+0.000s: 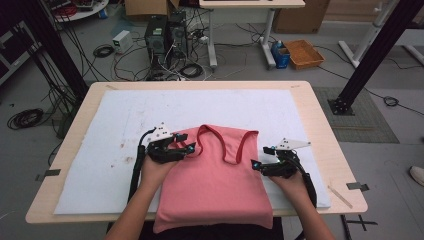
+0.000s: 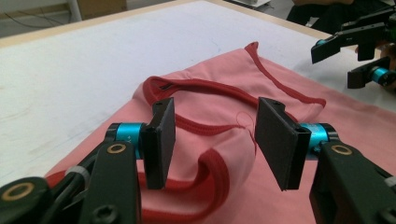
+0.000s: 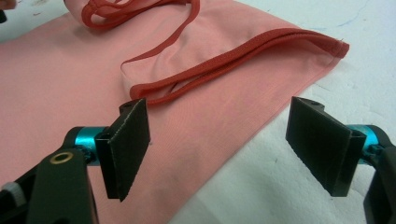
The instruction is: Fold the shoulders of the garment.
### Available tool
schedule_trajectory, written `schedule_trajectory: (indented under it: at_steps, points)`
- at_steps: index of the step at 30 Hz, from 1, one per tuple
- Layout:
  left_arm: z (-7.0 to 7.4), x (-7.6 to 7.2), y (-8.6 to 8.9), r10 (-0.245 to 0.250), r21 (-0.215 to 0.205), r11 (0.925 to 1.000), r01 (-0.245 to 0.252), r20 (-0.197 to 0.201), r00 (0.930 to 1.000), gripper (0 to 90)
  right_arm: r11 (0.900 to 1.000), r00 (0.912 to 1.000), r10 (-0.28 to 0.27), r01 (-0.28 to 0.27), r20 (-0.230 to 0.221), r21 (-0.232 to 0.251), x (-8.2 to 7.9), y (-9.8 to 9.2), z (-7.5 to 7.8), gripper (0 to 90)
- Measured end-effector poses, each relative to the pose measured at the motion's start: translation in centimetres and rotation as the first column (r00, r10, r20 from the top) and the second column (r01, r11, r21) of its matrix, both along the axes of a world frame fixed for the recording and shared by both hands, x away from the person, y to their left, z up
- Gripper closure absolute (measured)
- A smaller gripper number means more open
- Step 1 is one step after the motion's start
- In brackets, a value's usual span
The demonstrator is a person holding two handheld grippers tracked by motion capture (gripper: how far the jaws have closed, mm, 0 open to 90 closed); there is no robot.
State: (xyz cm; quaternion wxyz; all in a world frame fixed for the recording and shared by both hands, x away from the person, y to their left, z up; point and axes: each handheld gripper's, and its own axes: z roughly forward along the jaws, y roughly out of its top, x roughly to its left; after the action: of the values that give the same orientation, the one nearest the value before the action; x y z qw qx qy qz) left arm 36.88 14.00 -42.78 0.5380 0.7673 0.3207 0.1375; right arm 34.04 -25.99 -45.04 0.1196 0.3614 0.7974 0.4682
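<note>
White padding (image 1: 125, 125) covers the tabletop; both grippers' fingers (image 2: 161, 140) gape, released, pink tank top (image 1: 215, 175) lying between them.

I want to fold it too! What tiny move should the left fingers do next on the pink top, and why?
Probably lower and close the left gripper on the bunched shoulder strap of the pink sleeveless cotton top with red trim. Its fingers stand open just above that rumpled strap, gripping nothing, while the other strap already lies flat by the open right gripper. Pulling it out would likely flatten the top on the white foam mat.
</note>
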Motion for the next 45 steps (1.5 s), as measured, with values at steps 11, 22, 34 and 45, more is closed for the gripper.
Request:
schedule_trajectory:
  at_steps: [11,22,34,45]
  points:
    - [-1.3,-0.4,0.2,-0.091,0.044,0.9945,0.095,-0.090,0.9918,65.9,1.000,1.0000,0.005,-0.005,-0.003,-0.005,0.0,0.1,0.0,21.7]
    - [-1.5,-1.3,0.2,-0.108,0.107,0.9875,0.116,-0.074,0.9914,79.3,1.000,1.0000,0.005,-0.005,0.004,-0.006,0.0,0.1,0.0,21.7]
    - [-1.1,-3.3,2.4,-0.095,0.188,0.9767,0.103,-0.052,0.9941,84.0,1.000,1.0000,0.008,-0.009,-0.004,-0.007,0.0,0.1,0.0,21.7]
    - [-1.7,-3.6,2.3,-0.097,0.203,0.9728,0.113,-0.087,0.9915,69.8,1.000,0.9999,0.005,-0.005,-0.011,-0.005,0.1,0.0,0.0,21.8]
